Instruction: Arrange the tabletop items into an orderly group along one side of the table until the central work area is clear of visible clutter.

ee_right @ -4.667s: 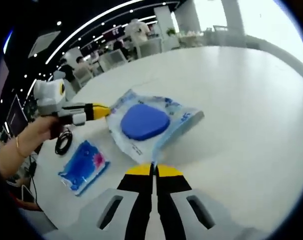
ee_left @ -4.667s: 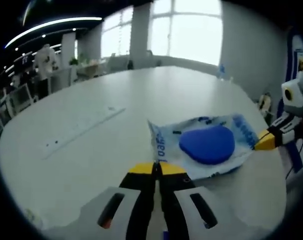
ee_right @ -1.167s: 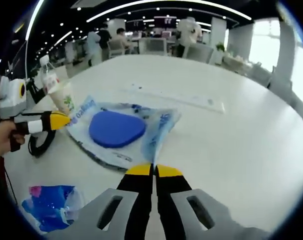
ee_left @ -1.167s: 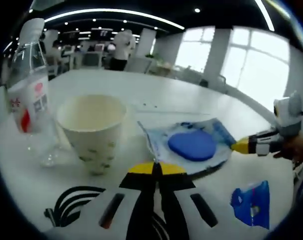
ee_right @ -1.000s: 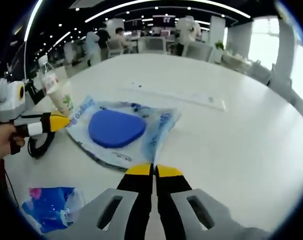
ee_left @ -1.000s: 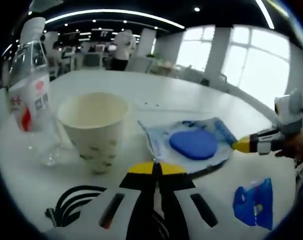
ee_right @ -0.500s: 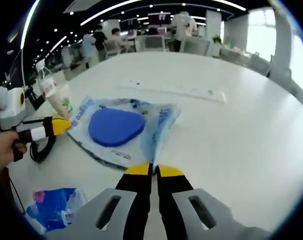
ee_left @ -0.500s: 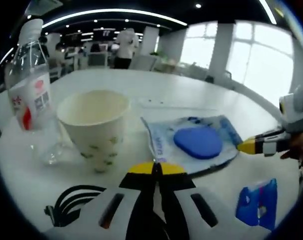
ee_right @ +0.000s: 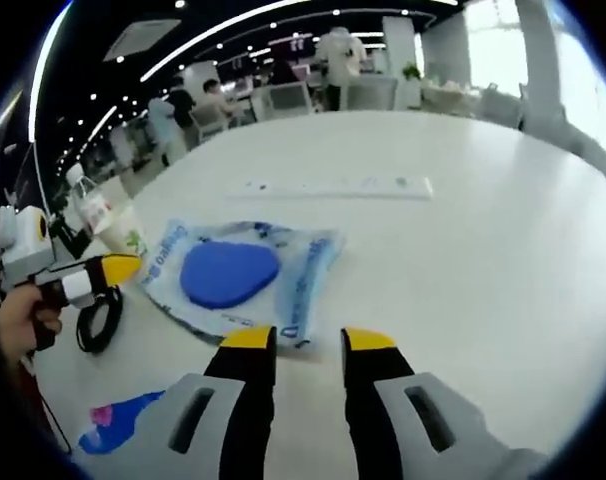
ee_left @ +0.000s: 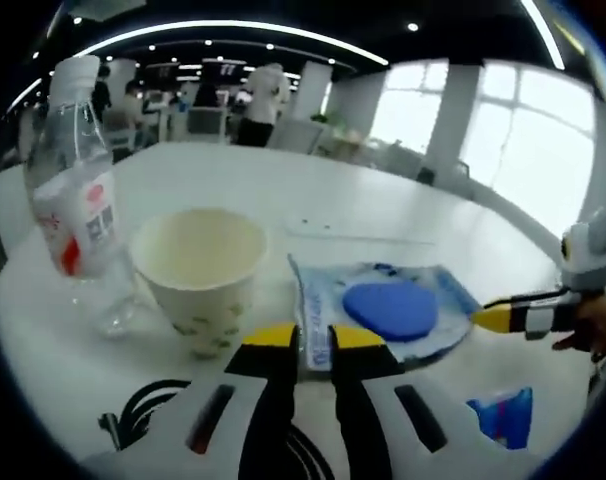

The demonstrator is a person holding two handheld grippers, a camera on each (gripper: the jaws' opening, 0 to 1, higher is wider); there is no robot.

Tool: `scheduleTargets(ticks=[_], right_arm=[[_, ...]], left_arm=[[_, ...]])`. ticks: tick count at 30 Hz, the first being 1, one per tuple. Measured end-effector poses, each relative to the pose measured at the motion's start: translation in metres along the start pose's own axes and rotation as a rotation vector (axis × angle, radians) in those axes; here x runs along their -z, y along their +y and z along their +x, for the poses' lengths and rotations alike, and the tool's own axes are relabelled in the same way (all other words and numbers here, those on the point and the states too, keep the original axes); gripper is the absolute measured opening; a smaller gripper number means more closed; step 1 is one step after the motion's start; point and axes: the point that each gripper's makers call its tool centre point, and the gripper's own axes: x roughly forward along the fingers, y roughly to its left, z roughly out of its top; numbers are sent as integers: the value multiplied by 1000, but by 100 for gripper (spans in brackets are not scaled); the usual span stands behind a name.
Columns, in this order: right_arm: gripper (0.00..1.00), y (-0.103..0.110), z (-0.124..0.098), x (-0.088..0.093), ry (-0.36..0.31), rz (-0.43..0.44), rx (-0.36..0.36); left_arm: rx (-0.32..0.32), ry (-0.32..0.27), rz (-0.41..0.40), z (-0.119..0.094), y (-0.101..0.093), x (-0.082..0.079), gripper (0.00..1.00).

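A clear printed bag holding a blue pad (ee_left: 391, 308) (ee_right: 228, 271) lies flat on the white table (ee_right: 483, 250). My left gripper (ee_left: 314, 337) is open, its jaws a little apart with the bag's near edge in the gap. In the right gripper view the left gripper (ee_right: 101, 272) comes in from the left, its yellow tip beside the bag. My right gripper (ee_right: 308, 340) is open, wider, with the bag's corner just ahead of the gap. In the left gripper view the right gripper (ee_left: 518, 316) points at the bag's far corner.
A paper cup (ee_left: 198, 268) and a water bottle (ee_left: 77, 208) stand left of the bag. A black cable (ee_left: 143, 412) (ee_right: 98, 310) lies coiled near the table edge. A small blue packet (ee_left: 503, 418) (ee_right: 131, 421) lies nearby. A white strip (ee_right: 333, 187) lies farther out.
Both grippers have opened and let go of the bag, which now rests flat on the table. The right gripper has drawn back a little from it.
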Motion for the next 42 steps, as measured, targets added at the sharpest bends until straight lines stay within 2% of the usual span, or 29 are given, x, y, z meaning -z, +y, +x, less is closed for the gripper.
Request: scheduleTargets(ticks=[4, 10, 14, 18, 20, 24, 28, 32, 35, 42], right_arm=[[36, 2, -9, -5, -32, -20, -15], [50, 10, -23, -16, -96, -35, -76], [58, 18, -33, -23, -127, -46, -118], [65, 34, -45, -27, -147, -55, -198], [66, 44, -53, -32, -186, -56, -254], [72, 55, -65, -33, -201, -65, -306], [79, 64, -73, -27, -191, -165, -323], [79, 70, -80, -21, -188, -175, -330], [80, 71, -83, -15, -181, -193, -329], [82, 81, -88, 5, -160, -208, -351]], left_arm=[[1, -6, 10, -7, -2, -2, 19], [56, -22, 121, -26, -21, -10, 32], [75, -35, 133, -36, -28, -15, 41], [96, -47, 154, -48, -36, -24, 51], [116, -54, 154, -54, -41, -27, 60], [136, -54, 171, -65, -49, -28, 71], [159, -57, 185, -75, -56, -28, 82], [181, -55, 196, -82, -61, -31, 87], [197, -69, 211, -93, -71, -34, 96], [197, -82, 255, -117, -78, -38, 99]])
